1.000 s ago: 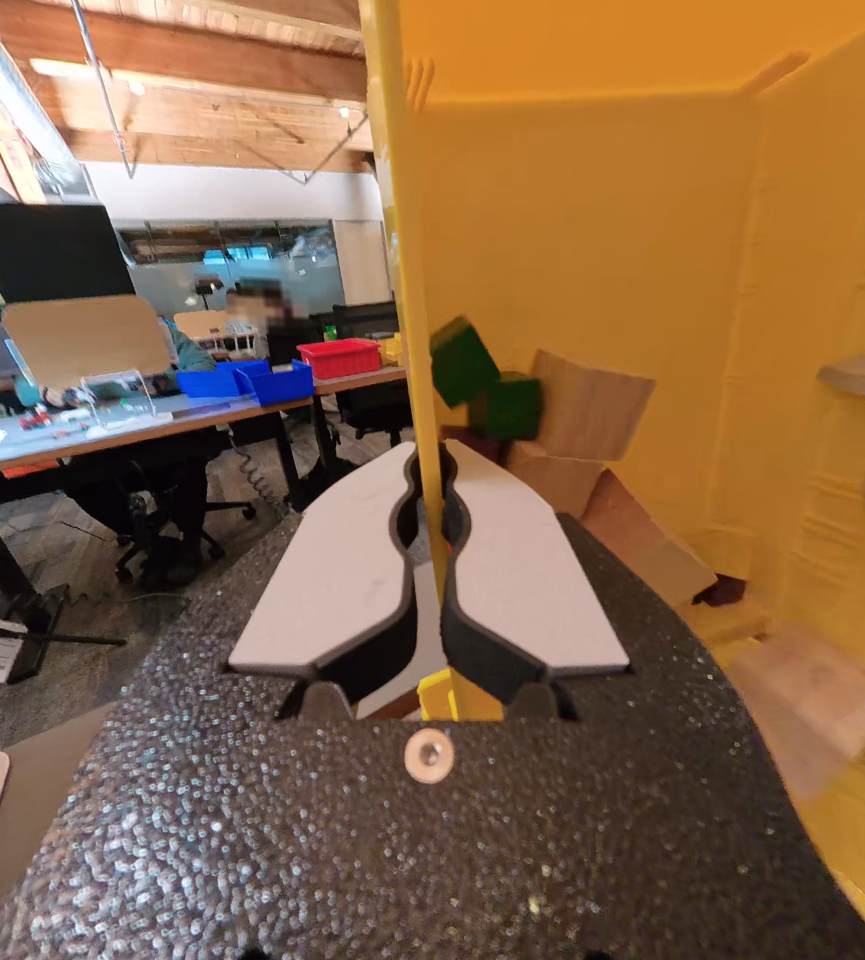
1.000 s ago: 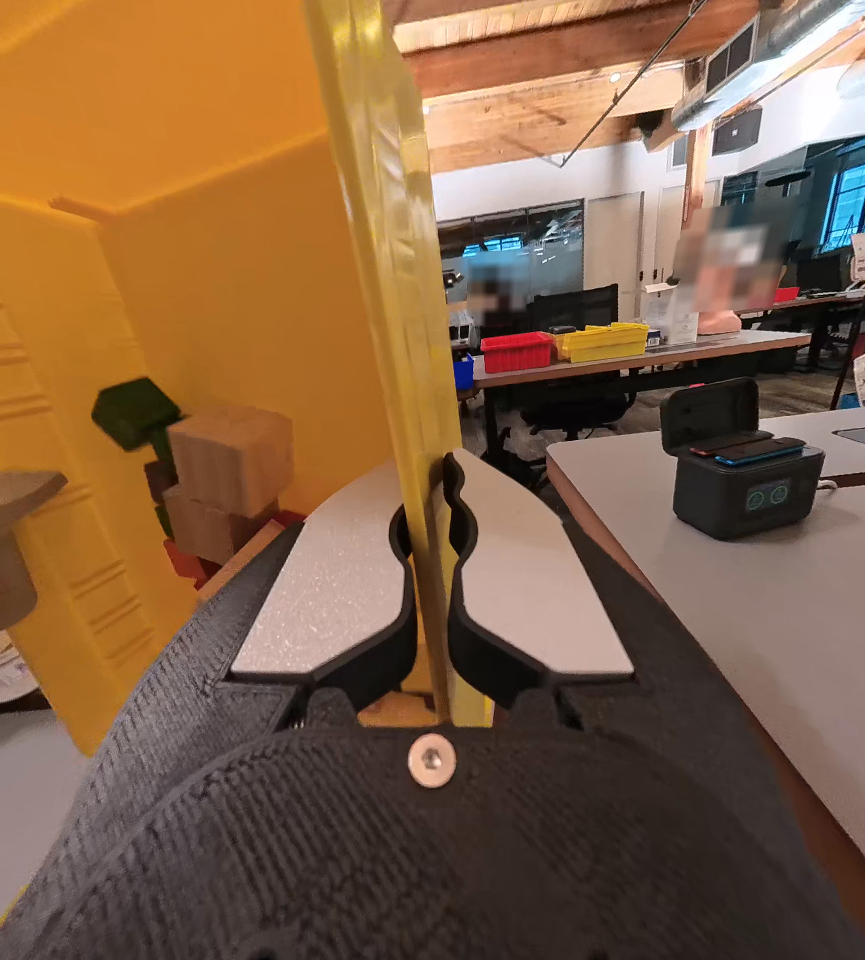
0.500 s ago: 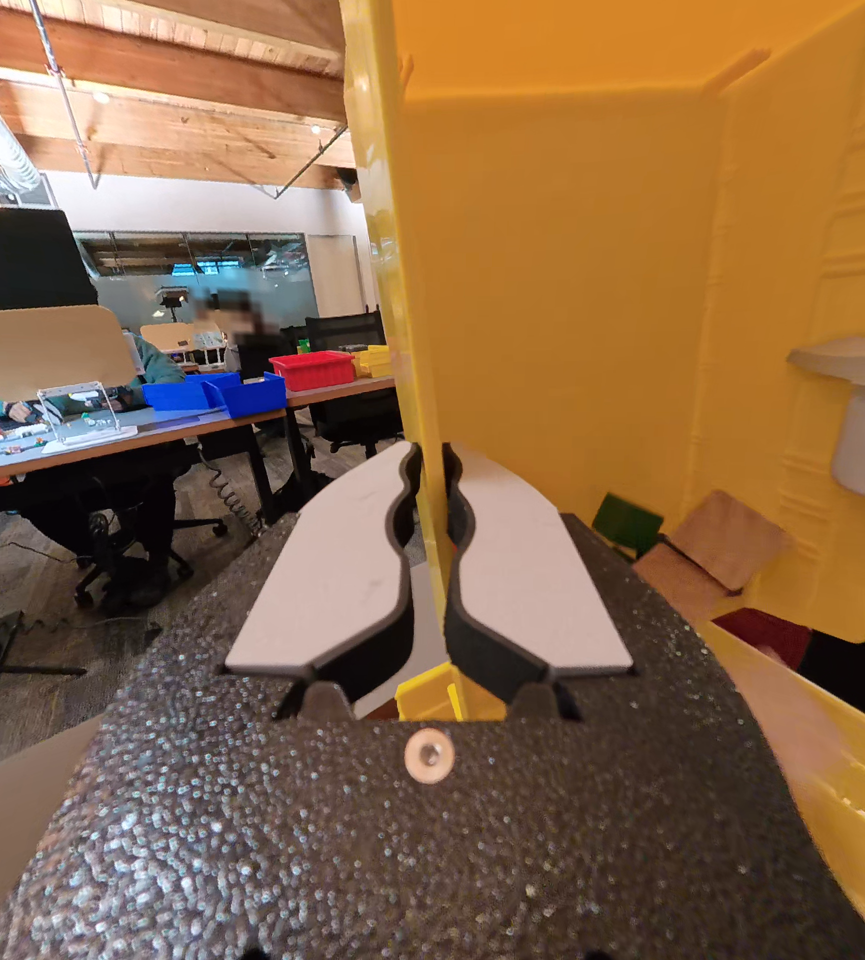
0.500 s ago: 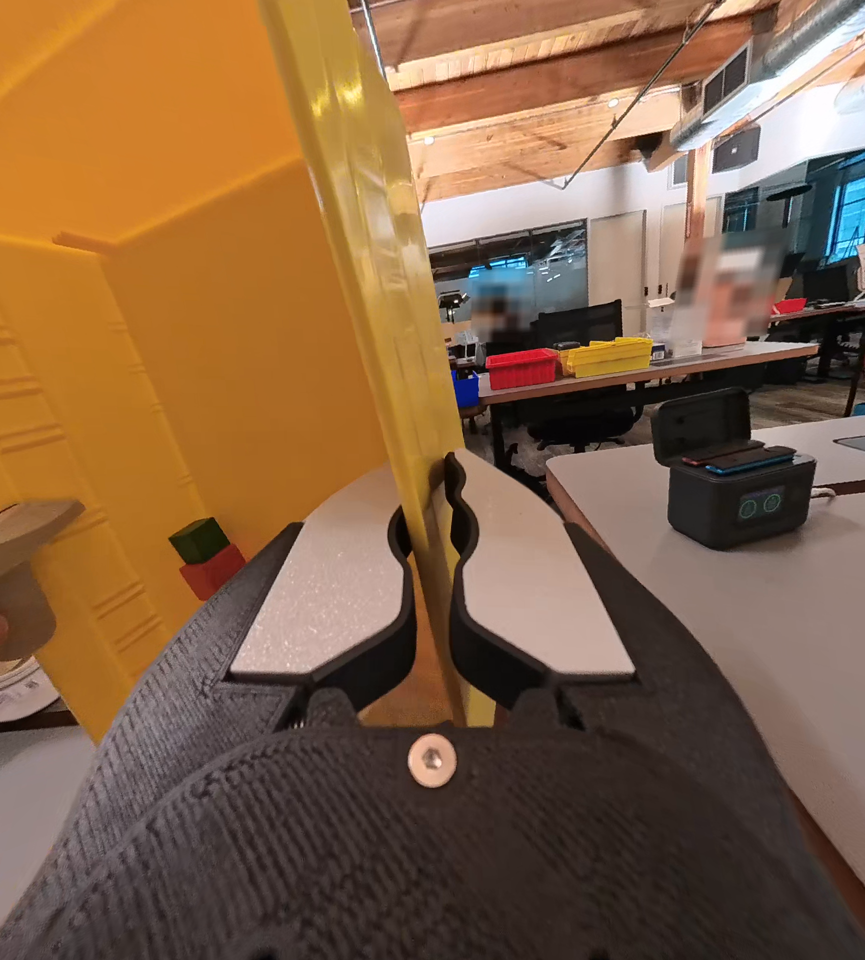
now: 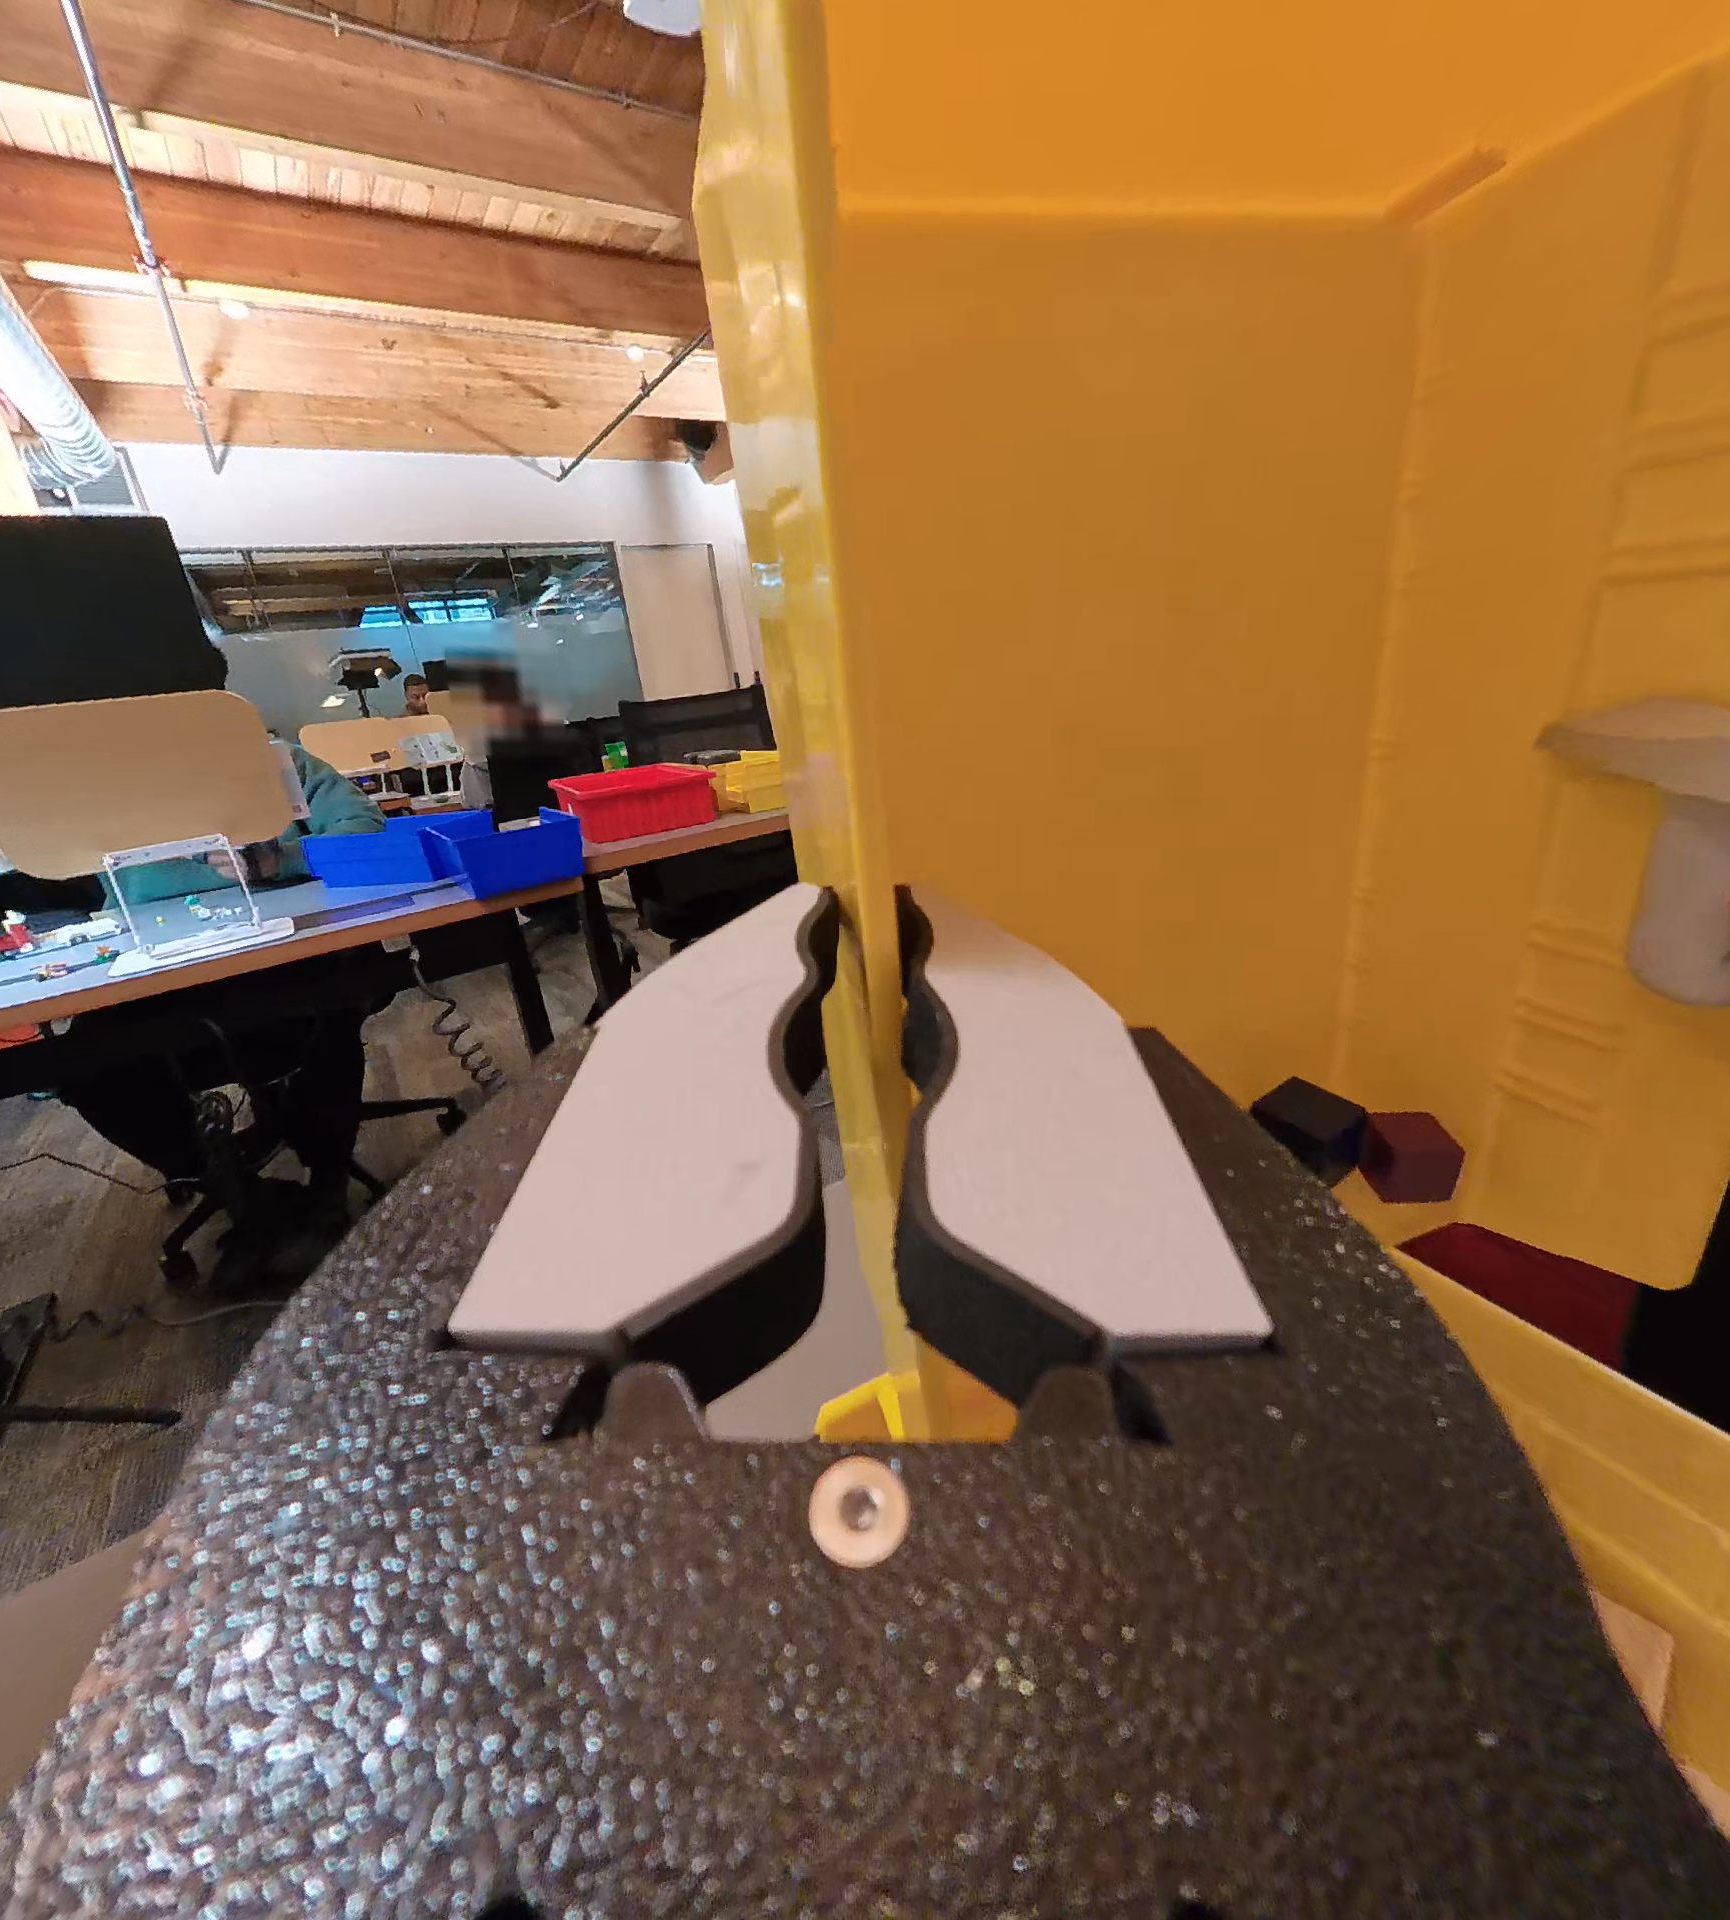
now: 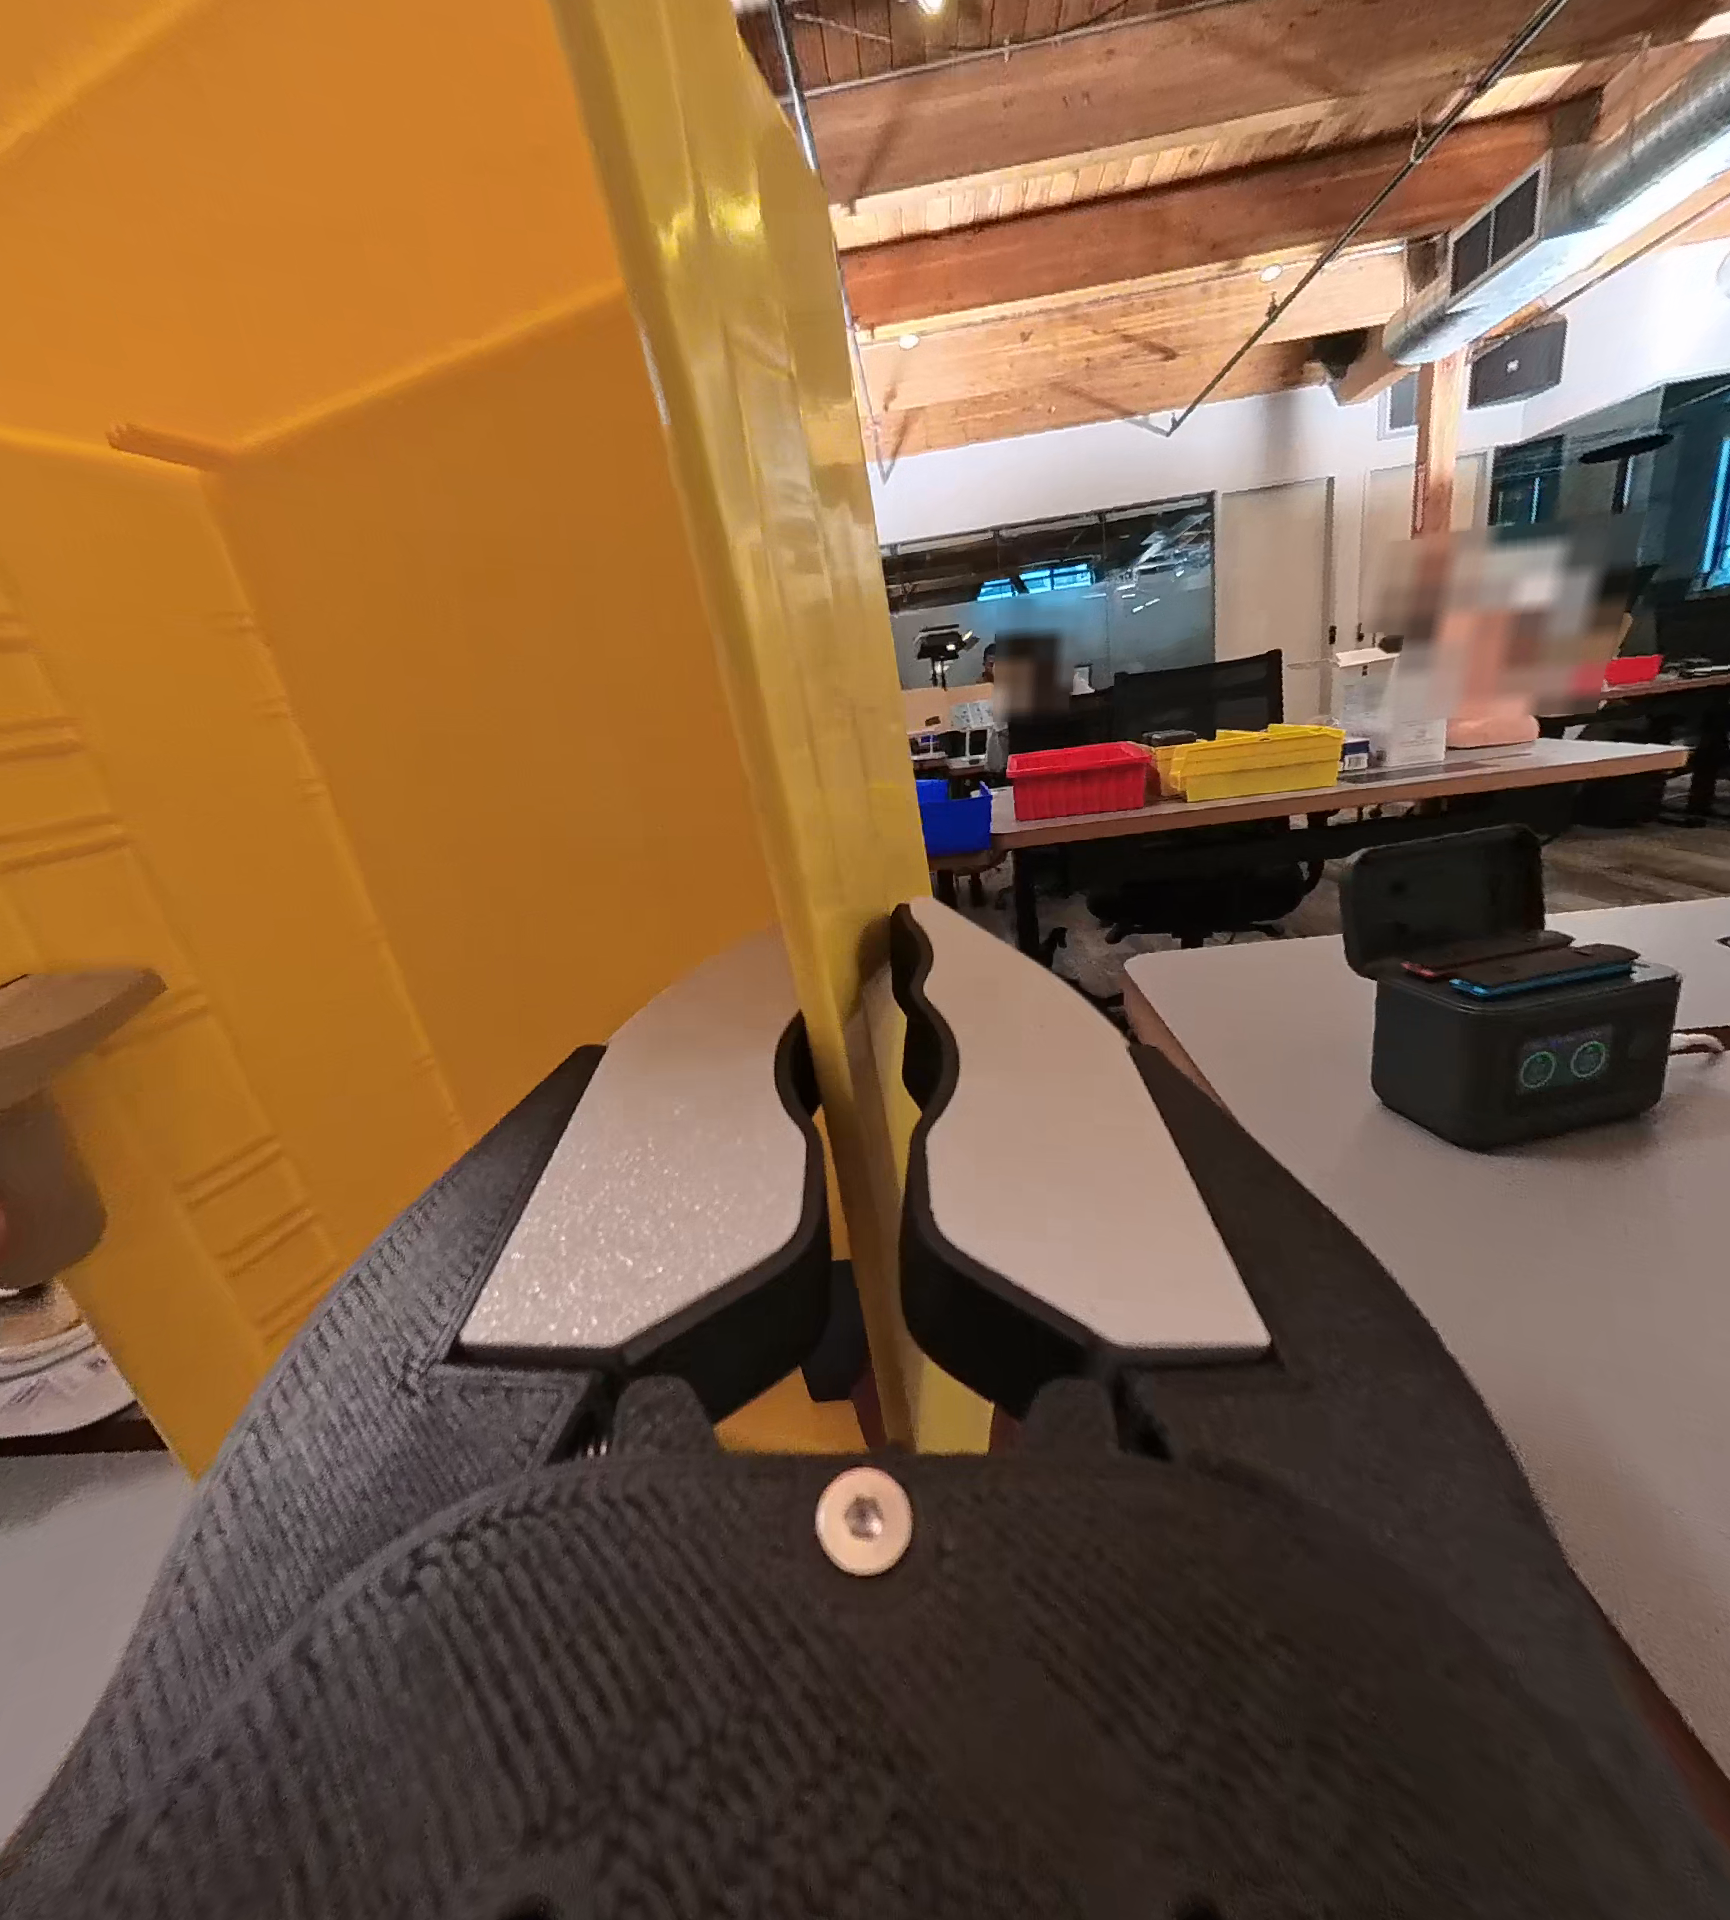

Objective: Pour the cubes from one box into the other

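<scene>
The yellow box is held up on end between the two grippers, its open mouth facing down and its bottom panel overhead. The left gripper has its jaws closed down to a narrow slit on the box's left side wall, both pads pressed against the plastic. The right gripper is clamped in the same way on the opposite side wall, jaws nearly together with only the wall between them. Seen from the left wrist view, the inside of the tipped box is bare yellow. At its lower open edge sit a dark blue cube and a dark red cube, touching each other, with a larger red cube just beneath them. Below that runs the rim of a second yellow box. Whether the cubes already rest inside that lower box cannot be told. In the right wrist view a grey worktop extends to the right, and a dark case with its lid open stands near its far edge.
</scene>
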`<state>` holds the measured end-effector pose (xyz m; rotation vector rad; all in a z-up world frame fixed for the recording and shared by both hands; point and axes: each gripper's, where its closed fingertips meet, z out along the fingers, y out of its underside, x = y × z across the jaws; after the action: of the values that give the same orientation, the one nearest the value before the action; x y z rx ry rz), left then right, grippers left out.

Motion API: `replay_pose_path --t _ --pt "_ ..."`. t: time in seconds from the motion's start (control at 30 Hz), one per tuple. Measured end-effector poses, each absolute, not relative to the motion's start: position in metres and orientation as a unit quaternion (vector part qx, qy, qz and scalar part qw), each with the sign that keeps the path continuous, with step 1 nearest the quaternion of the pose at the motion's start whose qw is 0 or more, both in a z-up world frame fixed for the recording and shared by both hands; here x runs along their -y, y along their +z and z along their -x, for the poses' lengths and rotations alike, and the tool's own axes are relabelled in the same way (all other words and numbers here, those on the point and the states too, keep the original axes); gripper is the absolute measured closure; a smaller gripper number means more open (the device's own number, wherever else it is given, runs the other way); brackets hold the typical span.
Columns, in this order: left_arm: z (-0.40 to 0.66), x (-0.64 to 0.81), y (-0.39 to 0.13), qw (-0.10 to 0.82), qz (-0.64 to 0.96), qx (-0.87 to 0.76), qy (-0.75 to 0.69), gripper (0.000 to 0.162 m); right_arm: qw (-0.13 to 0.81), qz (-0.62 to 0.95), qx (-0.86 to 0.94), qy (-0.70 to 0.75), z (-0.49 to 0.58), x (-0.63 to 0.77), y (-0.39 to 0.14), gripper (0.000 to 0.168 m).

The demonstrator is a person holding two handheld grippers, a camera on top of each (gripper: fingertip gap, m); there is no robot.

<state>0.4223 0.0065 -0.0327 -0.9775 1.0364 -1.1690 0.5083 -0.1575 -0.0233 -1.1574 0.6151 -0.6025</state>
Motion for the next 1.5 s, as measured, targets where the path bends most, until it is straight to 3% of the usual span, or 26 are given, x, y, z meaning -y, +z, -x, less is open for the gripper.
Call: replay_pose_path --t 0.33,1.03,1.33,1.5 --pt "-0.408 -0.003 -0.011 0.639 0.402 -0.414 -0.509 0.154 0.78 0.487 -0.263 -0.291 -0.498 0.16 0.0 0.161" --pt "-0.405 0.0 -0.001 0.615 0.395 -0.421 -0.537 0.152 0.771 0.492 -0.259 -0.311 -0.49 0.165 0.009 0.16" --pt "-0.379 -0.016 -0.011 0.559 0.474 -0.49 -0.473 0.154 0.633 0.616 -0.294 -0.365 -0.454 0.153 0.008 0.161" --pt "-0.333 -0.055 -0.013 0.512 0.539 -0.508 -0.435 0.158 0.61 0.643 -0.313 -0.342 -0.398 0.118 0.009 0.16"
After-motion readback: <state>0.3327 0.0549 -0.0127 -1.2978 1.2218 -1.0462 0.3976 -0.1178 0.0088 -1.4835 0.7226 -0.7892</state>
